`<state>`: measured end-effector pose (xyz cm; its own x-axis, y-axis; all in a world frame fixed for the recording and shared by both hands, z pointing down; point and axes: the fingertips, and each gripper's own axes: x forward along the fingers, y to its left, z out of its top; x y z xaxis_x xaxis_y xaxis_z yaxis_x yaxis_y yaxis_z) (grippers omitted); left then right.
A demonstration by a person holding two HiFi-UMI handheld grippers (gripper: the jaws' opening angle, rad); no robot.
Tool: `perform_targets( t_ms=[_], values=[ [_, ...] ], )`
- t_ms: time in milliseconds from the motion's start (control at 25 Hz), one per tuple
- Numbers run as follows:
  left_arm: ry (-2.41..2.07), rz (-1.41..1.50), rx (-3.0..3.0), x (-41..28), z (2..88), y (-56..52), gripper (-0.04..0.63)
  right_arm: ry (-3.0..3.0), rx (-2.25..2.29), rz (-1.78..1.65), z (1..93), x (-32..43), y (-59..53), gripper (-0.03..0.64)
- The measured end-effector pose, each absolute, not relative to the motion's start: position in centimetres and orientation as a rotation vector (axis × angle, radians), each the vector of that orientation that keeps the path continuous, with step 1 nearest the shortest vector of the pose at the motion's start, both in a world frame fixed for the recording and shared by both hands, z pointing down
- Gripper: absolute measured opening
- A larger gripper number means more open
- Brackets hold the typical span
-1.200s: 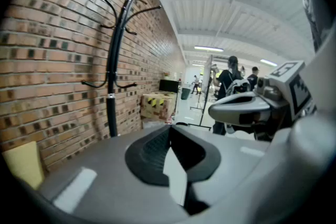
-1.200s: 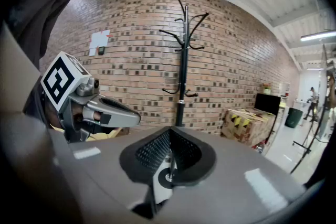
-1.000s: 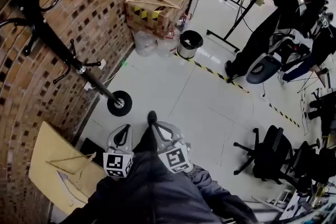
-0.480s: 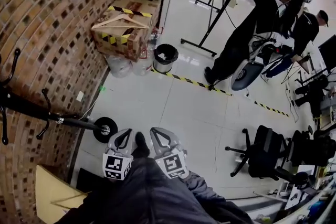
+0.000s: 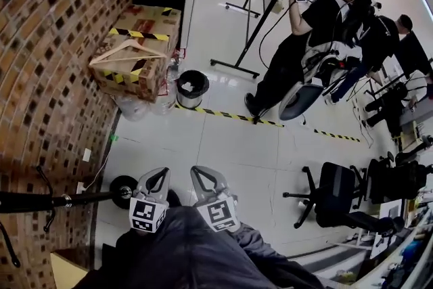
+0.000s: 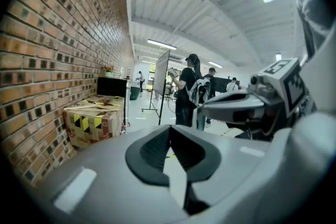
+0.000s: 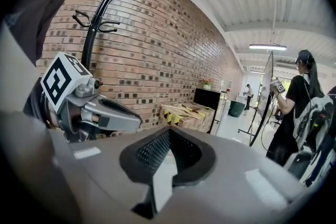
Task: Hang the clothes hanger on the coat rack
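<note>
Both the left gripper and the right gripper are fully closed and hold nothing. The clothes hanger lies flat on the cardboard box by the brick wall, well ahead and to the left, with its long bar running crosswise to the grippers. The left gripper is probably slightly nearer to it. The coat rack stands close by on the left.
</note>
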<state>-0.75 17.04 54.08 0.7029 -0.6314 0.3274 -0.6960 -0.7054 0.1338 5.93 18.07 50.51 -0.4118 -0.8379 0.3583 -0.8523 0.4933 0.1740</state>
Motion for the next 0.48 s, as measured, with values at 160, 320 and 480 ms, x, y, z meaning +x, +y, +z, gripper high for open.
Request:
perform_targets(
  t_ms=[160, 320, 480],
  values=[
    [-0.956, 0.402, 2.695, 1.7, 54.3, 15.0, 0.000, -2.298, 1.503, 0.079, 50.4, 8.5, 16.1, 0.005],
    [-0.876, 0.413, 2.713, 4.0, 54.8, 13.1, 0.000, -2.233, 1.601, 0.118, 50.8, 11.7, 14.7, 0.005],
    [-0.794, 0.416, 2.740, 6.3, 54.6, 11.4, 0.000, -2.160, 1.691, 0.169, 51.3, 14.9, 13.8, 0.005]
  ],
)
